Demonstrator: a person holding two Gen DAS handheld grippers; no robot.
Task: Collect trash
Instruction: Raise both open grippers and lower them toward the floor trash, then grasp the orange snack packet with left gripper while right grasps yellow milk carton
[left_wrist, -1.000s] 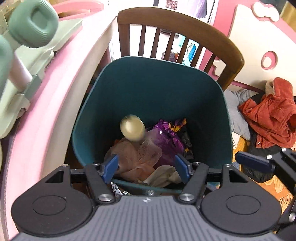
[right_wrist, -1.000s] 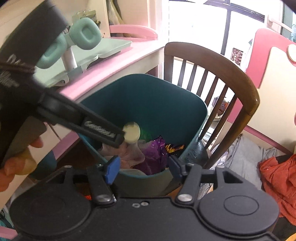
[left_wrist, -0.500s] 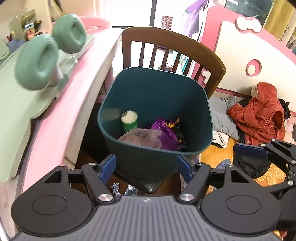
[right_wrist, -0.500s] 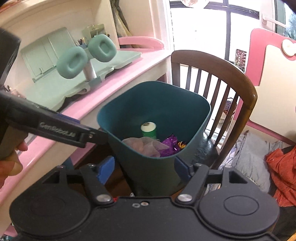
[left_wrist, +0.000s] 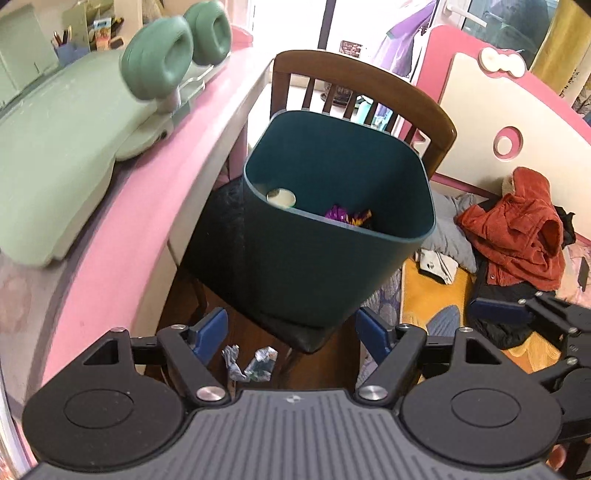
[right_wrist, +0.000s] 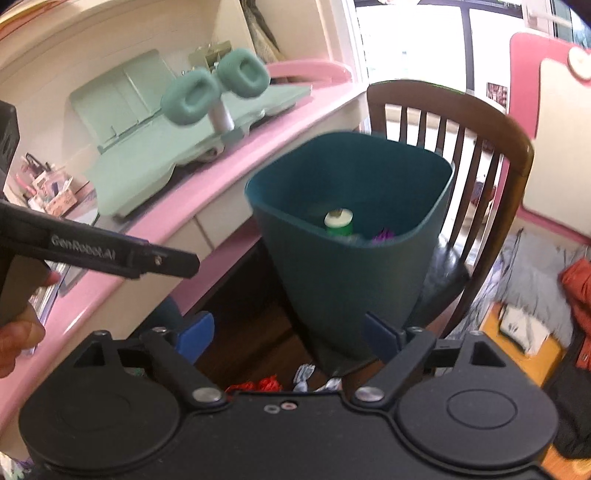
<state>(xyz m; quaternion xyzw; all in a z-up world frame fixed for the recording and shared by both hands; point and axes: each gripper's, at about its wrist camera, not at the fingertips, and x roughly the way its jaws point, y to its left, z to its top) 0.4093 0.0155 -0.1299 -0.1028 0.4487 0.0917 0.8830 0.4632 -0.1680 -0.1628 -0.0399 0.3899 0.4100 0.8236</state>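
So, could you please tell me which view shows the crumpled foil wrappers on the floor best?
The left wrist view: both crumpled foil wrappers lie unobstructed below the chair. The right wrist view shows them partly hidden behind its own gripper body.

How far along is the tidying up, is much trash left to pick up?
Some is done: a green bottle and a purple wrapper already lie in the teal bin. Nothing is in hand; the left gripper and right gripper are both open. Left to collect: crumpled wrappers and something red on the floor below the chair.

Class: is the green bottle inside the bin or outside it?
Inside: the green bottle stands upright behind the teal bin's rim, beside a purple wrapper.
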